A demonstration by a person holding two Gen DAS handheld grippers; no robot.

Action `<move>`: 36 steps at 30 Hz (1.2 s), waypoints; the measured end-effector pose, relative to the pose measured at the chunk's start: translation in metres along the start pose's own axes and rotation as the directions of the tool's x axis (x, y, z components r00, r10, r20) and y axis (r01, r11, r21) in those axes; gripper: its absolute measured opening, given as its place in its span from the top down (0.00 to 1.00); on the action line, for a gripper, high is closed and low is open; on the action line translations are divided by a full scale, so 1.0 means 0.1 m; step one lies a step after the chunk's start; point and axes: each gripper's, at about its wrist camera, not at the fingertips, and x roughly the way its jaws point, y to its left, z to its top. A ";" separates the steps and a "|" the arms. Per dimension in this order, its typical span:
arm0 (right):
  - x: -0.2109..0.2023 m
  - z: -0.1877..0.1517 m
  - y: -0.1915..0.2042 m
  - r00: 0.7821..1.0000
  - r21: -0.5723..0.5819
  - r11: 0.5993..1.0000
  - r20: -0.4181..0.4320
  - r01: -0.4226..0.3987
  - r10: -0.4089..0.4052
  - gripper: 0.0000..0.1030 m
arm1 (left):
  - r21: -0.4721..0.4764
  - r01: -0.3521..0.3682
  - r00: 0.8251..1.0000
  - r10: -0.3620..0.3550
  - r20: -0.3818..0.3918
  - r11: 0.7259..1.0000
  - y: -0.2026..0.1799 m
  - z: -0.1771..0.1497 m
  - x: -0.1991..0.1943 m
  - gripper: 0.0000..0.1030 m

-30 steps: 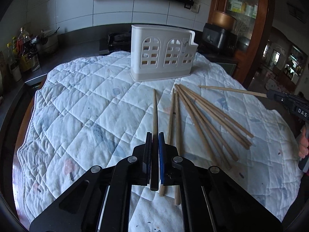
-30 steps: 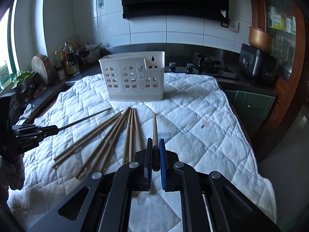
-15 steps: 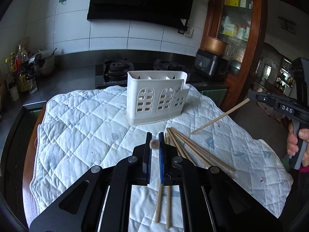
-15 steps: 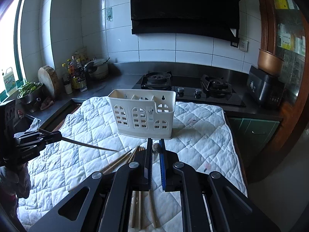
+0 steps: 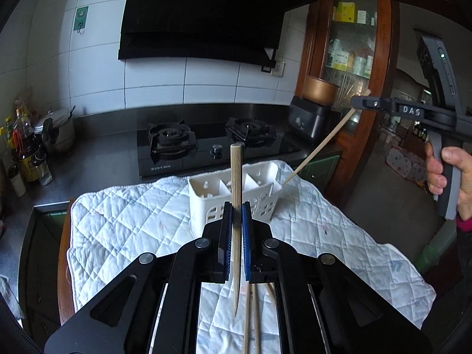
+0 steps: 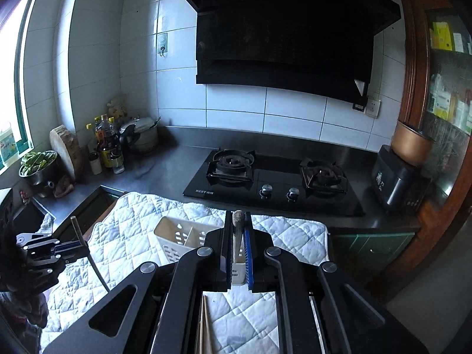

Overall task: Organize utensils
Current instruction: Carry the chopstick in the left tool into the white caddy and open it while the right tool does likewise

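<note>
Each tool grips one chopstick above the holder

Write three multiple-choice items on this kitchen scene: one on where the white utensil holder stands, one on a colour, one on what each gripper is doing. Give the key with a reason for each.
1. Where does the white utensil holder stand?
A. On the gas hob
B. On the quilted cloth
C. In the wooden cabinet

2. What colour are the pads on the left gripper's fingers?
A. Red
B. Green
C. Blue

3. What is the state of the two grippers?
A. Each is shut on one chopstick
B. Both are open and hold nothing
C. Only the left one holds a chopstick

Key:
1 B: the holder sits on the quilted cloth, with the gas hob behind it.
2 C: blue strips line the inner faces of the fingers.
3 A: the left gripper clamps a chopstick, and the right gripper clamps another chopstick that slants down toward the holder.
</note>
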 end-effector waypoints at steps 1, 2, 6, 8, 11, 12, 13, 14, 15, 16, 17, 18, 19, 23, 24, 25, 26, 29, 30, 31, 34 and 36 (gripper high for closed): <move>0.05 0.02 0.00 1.000 0.000 1.000 -0.005 0.002 -0.002 0.94 | 0.010 -0.007 1.000 0.007 0.020 1.000 -0.02 0.09 -0.03 0.95; 0.12 0.04 0.00 1.000 0.002 1.000 -0.013 0.001 -0.001 0.93 | 0.022 -0.013 0.999 0.012 0.044 1.000 -0.04 0.19 -0.07 0.95; 0.35 0.01 0.01 0.999 0.007 1.000 -0.046 0.001 0.000 0.93 | 0.071 -0.050 0.989 0.040 0.139 0.996 -0.15 0.58 -0.17 0.95; 0.46 -0.02 0.03 0.998 -0.001 1.000 -0.061 0.007 -0.007 0.93 | 0.085 -0.070 0.983 0.054 0.178 0.994 -0.20 0.75 -0.16 0.95; 0.60 -0.08 0.05 0.996 -0.002 1.000 -0.085 0.001 -0.001 0.93 | 0.081 -0.090 0.974 0.070 0.215 0.993 -0.22 0.94 -0.07 0.95; 0.63 -0.10 0.05 0.996 -0.005 1.000 -0.091 0.001 -0.001 0.94 | 0.079 -0.096 0.972 0.076 0.223 0.992 -0.23 1.00 -0.04 0.95; 0.67 -0.11 0.05 0.995 -0.008 1.000 -0.095 0.001 -0.002 0.93 | 0.077 -0.099 0.970 0.079 0.229 0.992 -0.24 1.05 0.00 0.95; 0.69 -0.13 0.05 0.995 -0.007 1.000 -0.099 0.000 -0.001 0.93 | 0.072 -0.100 0.969 0.081 0.235 0.992 -0.24 1.08 0.04 0.95; 0.72 -0.14 0.04 0.995 -0.006 1.000 -0.103 -0.002 0.001 0.93 | 0.067 -0.104 0.967 0.085 0.239 0.992 -0.23 1.11 0.09 0.95; 0.73 -0.16 0.04 0.994 -0.005 1.000 -0.105 0.000 0.000 0.94 | 0.061 -0.102 0.966 0.084 0.243 0.993 -0.22 1.14 0.14 0.95; 0.75 -0.17 0.04 0.994 -0.006 1.000 -0.108 0.001 -0.002 0.94 | 0.052 -0.100 0.965 0.084 0.248 0.994 -0.21 1.16 0.18 0.95; 0.77 -0.18 0.03 0.994 -0.006 1.000 -0.111 0.002 -0.002 0.94 | 0.045 -0.099 0.964 0.085 0.253 0.994 -0.19 1.17 0.22 0.95; 0.78 -0.20 0.03 0.993 -0.007 1.000 -0.115 0.003 -0.003 0.93 | 0.041 -0.100 0.963 0.086 0.254 0.994 -0.18 1.18 0.27 0.95; 0.83 -0.26 0.03 0.992 -0.017 1.000 -0.123 0.003 -0.005 0.93 | 0.020 -0.115 0.963 0.107 0.246 0.993 -0.11 1.16 0.49 0.95; 0.83 -0.27 0.03 0.992 -0.018 1.000 -0.123 0.004 -0.006 0.93 | 0.012 -0.117 0.963 0.111 0.244 0.993 -0.09 1.14 0.53 0.95; 0.84 -0.28 0.02 0.992 -0.019 1.000 -0.124 0.005 -0.007 0.93 | 0.001 -0.118 0.963 0.114 0.244 0.993 -0.06 1.12 0.57 0.95; 0.85 -0.29 0.02 0.992 -0.018 1.000 -0.125 0.003 -0.005 0.93 | -0.008 -0.118 0.963 0.117 0.243 0.993 -0.03 1.11 0.61 0.95; 0.88 -0.31 0.01 0.991 -0.017 1.000 -0.130 0.001 -0.003 0.93 | -0.027 -0.112 0.969 0.115 0.221 0.993 0.05 1.05 0.73 0.95; 0.89 -0.32 0.01 0.991 -0.015 1.000 -0.132 -0.003 0.001 0.93 | -0.028 -0.113 0.971 0.116 0.211 0.993 0.07 1.03 0.77 0.95; 0.90 -0.33 0.02 0.991 -0.014 1.000 -0.134 -0.004 0.002 0.93 | -0.028 -0.114 0.972 0.118 0.202 0.993 0.08 1.00 0.81 0.95; 0.92 -0.36 0.03 0.991 -0.018 1.000 -0.136 -0.004 0.001 0.93 | -0.034 -0.114 0.977 0.118 0.177 0.993 0.12 0.93 0.89 0.95; 0.93 -0.37 0.03 0.990 -0.016 1.000 -0.138 -0.004 0.002 0.93 | -0.039 -0.111 0.980 0.116 0.162 0.993 0.15 0.89 0.94 0.95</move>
